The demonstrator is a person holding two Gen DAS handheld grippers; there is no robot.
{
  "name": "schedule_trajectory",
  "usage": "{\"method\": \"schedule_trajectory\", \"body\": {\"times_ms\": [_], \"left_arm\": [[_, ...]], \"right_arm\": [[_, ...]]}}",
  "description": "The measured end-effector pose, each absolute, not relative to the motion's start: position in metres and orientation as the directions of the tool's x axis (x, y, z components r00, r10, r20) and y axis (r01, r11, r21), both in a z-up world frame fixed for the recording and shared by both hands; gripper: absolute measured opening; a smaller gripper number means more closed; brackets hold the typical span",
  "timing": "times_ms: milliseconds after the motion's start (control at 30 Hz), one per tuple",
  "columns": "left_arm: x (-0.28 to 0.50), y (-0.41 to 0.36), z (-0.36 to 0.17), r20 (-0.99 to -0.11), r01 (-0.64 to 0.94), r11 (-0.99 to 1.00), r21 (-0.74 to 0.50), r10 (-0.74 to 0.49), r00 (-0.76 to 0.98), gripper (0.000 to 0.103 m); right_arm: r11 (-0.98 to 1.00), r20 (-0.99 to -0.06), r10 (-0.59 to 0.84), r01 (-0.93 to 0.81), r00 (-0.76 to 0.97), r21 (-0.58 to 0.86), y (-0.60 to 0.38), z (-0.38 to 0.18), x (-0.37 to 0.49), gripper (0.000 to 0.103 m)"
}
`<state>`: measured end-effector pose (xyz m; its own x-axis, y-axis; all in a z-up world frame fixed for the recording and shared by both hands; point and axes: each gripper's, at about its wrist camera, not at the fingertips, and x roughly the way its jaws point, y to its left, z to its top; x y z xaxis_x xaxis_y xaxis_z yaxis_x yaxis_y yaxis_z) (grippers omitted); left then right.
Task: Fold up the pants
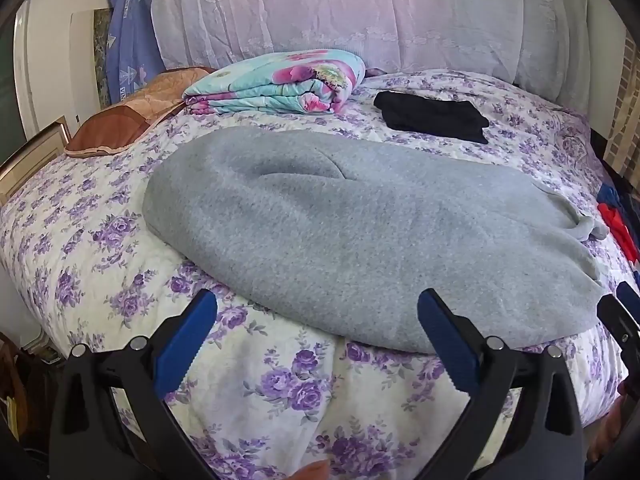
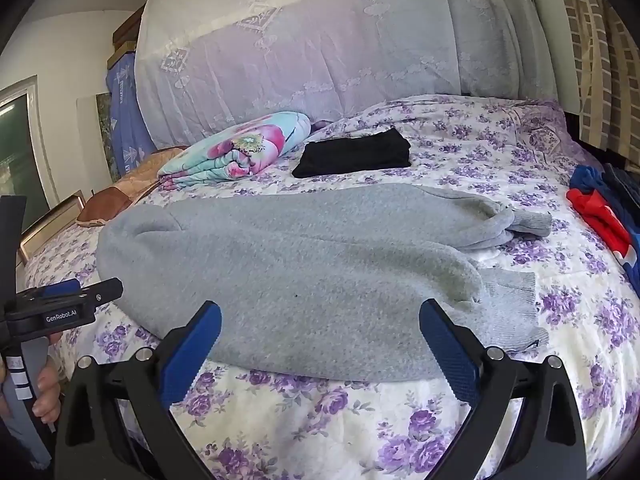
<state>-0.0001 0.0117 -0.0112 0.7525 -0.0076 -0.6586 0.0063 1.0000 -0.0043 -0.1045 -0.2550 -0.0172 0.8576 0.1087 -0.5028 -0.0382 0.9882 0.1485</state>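
Grey fleece pants (image 1: 352,220) lie flat across the flowered bed cover (image 1: 288,392), with the wide end at the left and the ribbed cuffs (image 2: 516,220) at the right. My left gripper (image 1: 316,300) hovers at the near edge of the pants, jaws wide open and nothing between them. My right gripper (image 2: 320,308) is also open and empty, just above the near edge of the pants (image 2: 300,264) toward the cuff end. In the right wrist view, a hand holds the left gripper (image 2: 96,286) at the left edge.
Behind the pants lie a folded black garment (image 1: 432,116) and a folded floral quilt (image 1: 276,82). A brown pillow (image 1: 120,120) sits at the far left. Red and blue clothes (image 2: 600,208) lie at the bed's right edge. Lace-covered bedding (image 2: 320,48) stands at the back.
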Motion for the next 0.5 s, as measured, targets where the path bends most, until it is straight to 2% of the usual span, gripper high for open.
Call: {"method": "schedule_trajectory", "body": {"times_ms": [500], "left_arm": [[0.0010,0.0107,-0.0122,-0.666,0.000,1.000,-0.007,-0.005,0.746,0.098]], "right_arm": [[0.985,-0.511,0.122,-0.041,0.851,0.167,-0.2628,-0.0218,-0.1026,0.099]]}}
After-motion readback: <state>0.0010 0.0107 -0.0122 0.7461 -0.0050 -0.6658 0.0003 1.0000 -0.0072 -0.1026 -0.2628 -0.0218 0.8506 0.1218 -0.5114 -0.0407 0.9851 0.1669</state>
